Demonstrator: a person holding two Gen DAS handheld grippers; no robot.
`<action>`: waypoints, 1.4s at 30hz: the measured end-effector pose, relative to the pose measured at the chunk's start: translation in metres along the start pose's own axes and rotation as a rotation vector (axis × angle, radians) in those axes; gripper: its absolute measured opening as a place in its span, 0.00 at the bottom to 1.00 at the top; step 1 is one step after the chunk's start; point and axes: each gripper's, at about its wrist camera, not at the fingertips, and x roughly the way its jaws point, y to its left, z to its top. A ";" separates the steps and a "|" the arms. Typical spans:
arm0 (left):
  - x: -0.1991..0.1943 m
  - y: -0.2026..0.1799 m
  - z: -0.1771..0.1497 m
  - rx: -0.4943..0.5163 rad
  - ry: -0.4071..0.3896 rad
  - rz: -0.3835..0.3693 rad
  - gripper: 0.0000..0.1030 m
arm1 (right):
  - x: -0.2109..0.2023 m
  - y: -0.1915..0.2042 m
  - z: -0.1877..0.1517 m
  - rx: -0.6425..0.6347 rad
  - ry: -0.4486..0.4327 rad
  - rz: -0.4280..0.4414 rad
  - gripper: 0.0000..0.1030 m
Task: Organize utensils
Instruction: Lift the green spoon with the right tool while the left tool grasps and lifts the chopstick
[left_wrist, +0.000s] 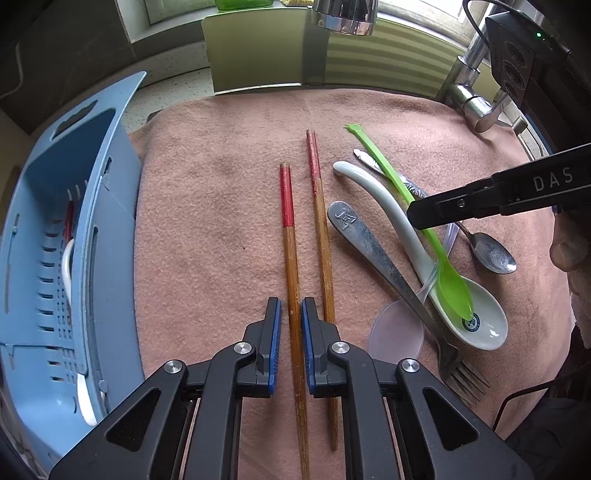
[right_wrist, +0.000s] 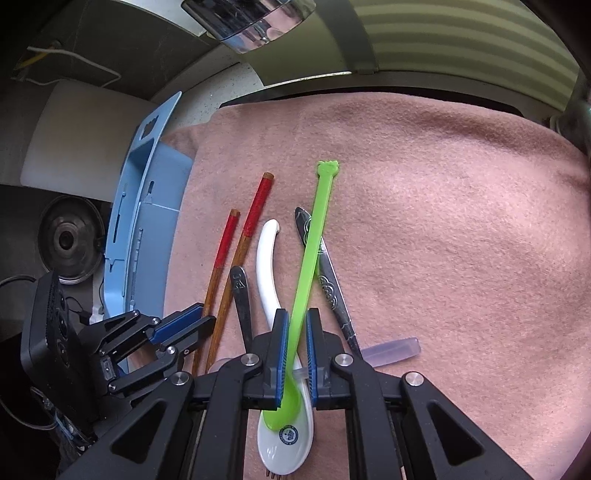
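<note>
My left gripper (left_wrist: 291, 308) points down at the pink towel (left_wrist: 207, 184), its blue pads shut on the lower shaft of the left red-topped chopstick (left_wrist: 288, 206). The second chopstick (left_wrist: 319, 206) lies just right of it. My right gripper (right_wrist: 297, 325) is shut on the handle of the green plastic spoon (right_wrist: 314, 236), whose bowl rests in the white ceramic spoon (right_wrist: 267, 258). In the left wrist view the right gripper (left_wrist: 415, 216) comes in from the right across the green spoon (left_wrist: 454, 288). The left gripper (right_wrist: 207, 323) shows at the lower left of the right wrist view.
A metal fork (left_wrist: 369, 247), a metal spoon (left_wrist: 495, 254) and a clear plastic spoon (left_wrist: 397, 332) lie around the white spoon (left_wrist: 384, 206). A blue slotted basket (left_wrist: 107, 206) holding utensils stands left of the towel. A chrome faucet (left_wrist: 345, 14) hangs over the far edge.
</note>
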 end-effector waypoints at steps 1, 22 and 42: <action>0.000 0.000 0.000 -0.001 0.001 0.000 0.09 | 0.002 0.000 0.000 0.005 0.004 -0.001 0.09; -0.024 0.004 -0.005 -0.101 -0.077 -0.080 0.05 | -0.027 0.001 -0.015 0.016 -0.078 0.040 0.05; -0.102 0.076 -0.004 -0.174 -0.234 -0.017 0.05 | -0.035 0.114 -0.011 -0.109 -0.148 0.144 0.05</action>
